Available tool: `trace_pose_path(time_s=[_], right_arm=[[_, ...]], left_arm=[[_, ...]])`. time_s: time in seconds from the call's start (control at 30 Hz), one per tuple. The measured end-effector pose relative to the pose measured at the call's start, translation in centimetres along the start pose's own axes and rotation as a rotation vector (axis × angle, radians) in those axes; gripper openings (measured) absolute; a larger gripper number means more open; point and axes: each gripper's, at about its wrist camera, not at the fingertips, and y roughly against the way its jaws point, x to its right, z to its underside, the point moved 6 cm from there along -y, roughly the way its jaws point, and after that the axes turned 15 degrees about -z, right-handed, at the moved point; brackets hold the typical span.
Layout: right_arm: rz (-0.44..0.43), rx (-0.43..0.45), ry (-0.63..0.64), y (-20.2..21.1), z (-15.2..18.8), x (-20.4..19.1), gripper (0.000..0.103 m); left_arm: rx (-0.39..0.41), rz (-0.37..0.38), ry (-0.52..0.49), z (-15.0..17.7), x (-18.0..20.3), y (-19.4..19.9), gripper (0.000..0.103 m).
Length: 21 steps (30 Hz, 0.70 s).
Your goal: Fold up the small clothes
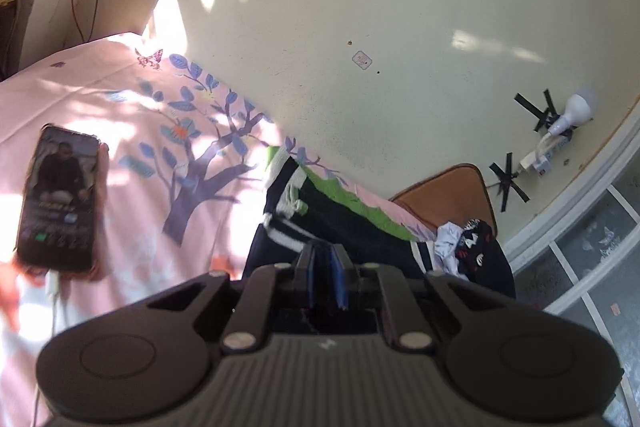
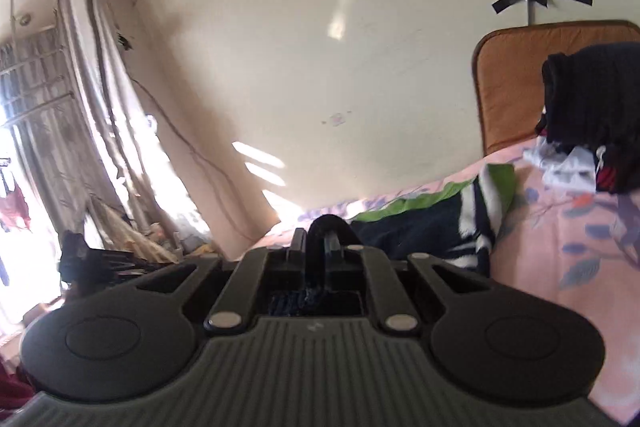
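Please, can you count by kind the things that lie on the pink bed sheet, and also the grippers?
Phones: 1, the phone.
Laid-out garments: 1, the navy shorts with green and white trim.
Clothes heaps: 1, the pile of clothes near the orange cushion.
Grippers: 2, left gripper and right gripper.
Total: 5.

Your left wrist view is bright: hard sunlight enters from about ten o'clock, blowing out patches on the pink bedsheet (image 1: pixel 120 99) and striping the wall (image 1: pixel 360 7). In your right wrist view, the window (image 2: pixel 16 155) at nine o'clock glares white. Both views curve strongly at the edges and look slightly soft.
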Motion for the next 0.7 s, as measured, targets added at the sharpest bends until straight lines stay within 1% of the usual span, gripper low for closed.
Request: trace_pose_path(time_s=[0.03,0.07,0.1,0.13,0.17,0.23,0.27,0.3,0.33,0.4,0.43,0.47,0.5,0.53,0.57,0.6,0.63,0.67,0.7], right_arm=[[0.086,-0.013,-0.007,-1.6,-0.4,1.7,0.013],[0.199,-0.028,0.014,-3.0,-0.6,3.5,0.02],[0.287,-0.043,0.046,-3.8,-0.6,4.6,0.035],[0.371,-0.059,0.074,-4.2,-0.4,5.5,0.041],[0.368,-0.06,0.083,-4.0,-0.1,5.5,0.043],[0.283,-0.056,0.088,-2.9,0.8,4.7,0.048],[0.272,-0.06,0.097,-2.3,1.4,4.3,0.054],[0.277,-0.07,0.111,-1.9,2.1,4.1,0.057],[0.293,-0.091,0.116,-1.8,2.8,4.1,0.058],[0.312,-0.135,0.095,-1.7,4.1,4.6,0.058],[0.309,-0.149,0.069,-1.9,4.7,4.9,0.058],[0.293,-0.162,0.052,-2.3,5.2,4.9,0.057],[0.281,-0.183,0.049,-2.7,5.6,5.0,0.051],[0.28,-0.212,0.059,-3.3,5.9,4.9,0.043],[0.29,-0.246,0.069,-3.9,6.2,5.0,0.019],[0.306,-0.272,0.074,-4.3,6.5,5.1,0.009],[0.312,-0.269,0.074,-4.2,6.4,5.0,0.009],[0.32,-0.261,0.074,-3.7,6.2,4.9,0.008],[0.333,-0.25,0.079,-3.0,5.9,4.6,0.008]], left_arm=[[0.003,-0.038,0.003,-1.0,0.8,-2.0,0.016],[0.001,-0.108,-0.008,-1.8,1.4,-4.6,0.022],[-0.007,-0.166,-0.021,-2.2,1.7,-6.2,0.033],[-0.028,-0.231,-0.032,-2.2,1.6,-7.8,0.034],[-0.048,-0.256,-0.039,-2.0,1.5,-8.7,0.034],[-0.056,-0.221,-0.079,-1.1,0.5,-8.8,0.037],[-0.05,-0.235,-0.094,-0.6,-0.3,-8.5,0.045],[-0.044,-0.252,-0.106,-0.2,-0.8,-8.2,0.05],[-0.048,-0.261,-0.128,0.4,-1.6,-7.9,0.051],[-0.098,-0.255,-0.149,1.9,-2.6,-8.0,0.052],[-0.127,-0.253,-0.149,2.7,-3.0,-8.1,0.052],[-0.147,-0.248,-0.151,3.4,-3.2,-8.3,0.052],[-0.158,-0.243,-0.158,3.9,-3.1,-8.5,0.051],[-0.161,-0.235,-0.168,4.4,-2.9,-8.7,0.049],[-0.158,-0.23,-0.178,4.6,-2.6,-8.9,0.047],[-0.154,-0.229,-0.192,4.8,-2.2,-9.1,0.039],[-0.153,-0.223,-0.211,5.0,-1.7,-9.4,0.014],[-0.163,-0.217,-0.232,5.2,-1.4,-9.6,0.008],[-0.153,-0.23,-0.254,5.3,-1.2,-9.5,0.008]])
